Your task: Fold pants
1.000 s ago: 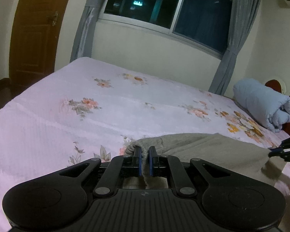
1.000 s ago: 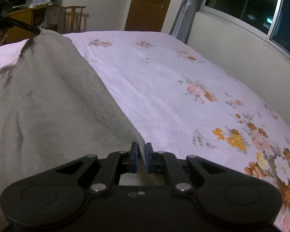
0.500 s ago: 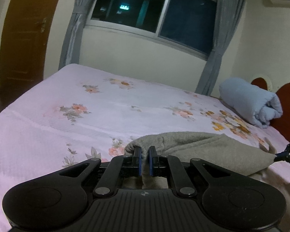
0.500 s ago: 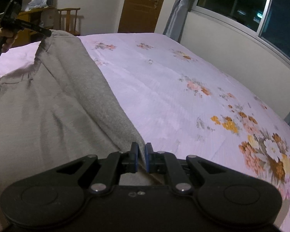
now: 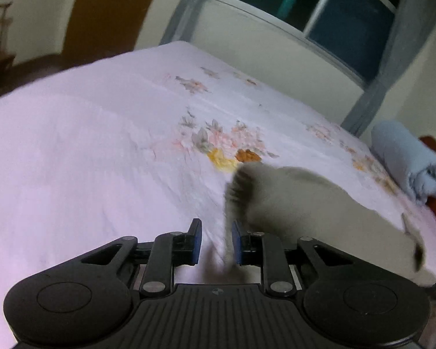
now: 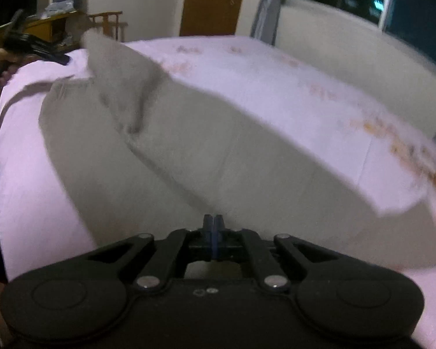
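1. Well, the grey pants [image 6: 171, 151] lie spread across the pink floral bedsheet [image 6: 247, 67], one layer doubled over another, with a long fold line running away from the near edge.
2. The left gripper [image 5: 216, 232] has just been opening; its blue pads [image 5: 197, 234] stand apart, and a blurred edge of the pants hangs in the gap close to the right-hand pad, no longer pinched as far as I can make out.
3. From that side, the cloth trails off to the right over the bed, a bunched corner standing up near the orange flowers on the sheet.
4. The right gripper [image 6: 214, 226] is closed tight, pads together, low over the near part of the pants; the blur keeps me from saying whether any cloth is caught in it.
5. A rolled blue blanket [image 5: 407, 160] sits at the head of the bed, well apart from the pants.
6. A wooden door [image 6: 212, 0] and a dark window [image 5: 319, 3] stand behind.
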### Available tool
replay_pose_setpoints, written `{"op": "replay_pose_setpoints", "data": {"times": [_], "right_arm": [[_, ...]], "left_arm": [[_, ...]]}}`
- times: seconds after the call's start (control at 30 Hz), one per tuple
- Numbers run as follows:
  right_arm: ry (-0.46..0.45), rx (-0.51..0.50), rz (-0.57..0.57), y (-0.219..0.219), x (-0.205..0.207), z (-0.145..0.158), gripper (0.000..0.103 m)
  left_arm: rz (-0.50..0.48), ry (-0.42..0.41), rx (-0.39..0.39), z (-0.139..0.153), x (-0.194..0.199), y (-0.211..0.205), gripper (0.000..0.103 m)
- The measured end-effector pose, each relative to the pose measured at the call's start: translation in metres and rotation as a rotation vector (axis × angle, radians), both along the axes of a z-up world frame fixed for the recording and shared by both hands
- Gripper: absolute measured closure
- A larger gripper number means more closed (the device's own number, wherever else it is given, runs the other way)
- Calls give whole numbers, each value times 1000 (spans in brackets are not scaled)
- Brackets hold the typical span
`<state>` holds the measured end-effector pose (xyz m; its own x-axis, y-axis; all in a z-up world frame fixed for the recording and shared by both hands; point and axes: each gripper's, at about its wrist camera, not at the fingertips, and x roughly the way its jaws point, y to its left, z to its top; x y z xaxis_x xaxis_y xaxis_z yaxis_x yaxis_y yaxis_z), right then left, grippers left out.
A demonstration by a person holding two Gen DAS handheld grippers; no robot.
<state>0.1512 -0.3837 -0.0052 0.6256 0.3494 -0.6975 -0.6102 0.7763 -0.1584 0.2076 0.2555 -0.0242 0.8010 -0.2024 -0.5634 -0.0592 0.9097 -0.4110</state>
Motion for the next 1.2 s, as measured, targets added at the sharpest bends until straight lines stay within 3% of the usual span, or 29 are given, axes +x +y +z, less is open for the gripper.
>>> {"op": "replay_pose_setpoints", "data": {"times": [0.07, 0.17, 0.4, 0.6, 0.63, 0.7, 0.77, 1.2], "right_arm": [[-11, 32, -23, -2, 0, 2, 103], [-51, 80, -104, -9, 4, 16, 103], [-118, 104, -285, -27, 4, 28, 96], [-135, 107, -367, -30, -5, 21, 93], [-134, 107, -378, -29, -4, 20, 89], [-145, 112, -420, -25, -5, 20, 72], [-160, 147, -478, -24, -5, 22, 48], [-42, 289, -858, -34, 27, 5, 55]], "left_arm": [[-4, -16, -91, 9, -9, -11, 82], [-11, -8, -132, 17, -7, -34, 82], [77, 63, -133, -2, 6, -66, 82], [92, 65, -112, -11, 3, -67, 82], [98, 66, -110, -12, 4, -66, 82], [101, 69, -114, -14, 9, -63, 82], [98, 75, -119, -17, 13, -63, 82], [107, 68, -154, -31, 21, -65, 82]]}}
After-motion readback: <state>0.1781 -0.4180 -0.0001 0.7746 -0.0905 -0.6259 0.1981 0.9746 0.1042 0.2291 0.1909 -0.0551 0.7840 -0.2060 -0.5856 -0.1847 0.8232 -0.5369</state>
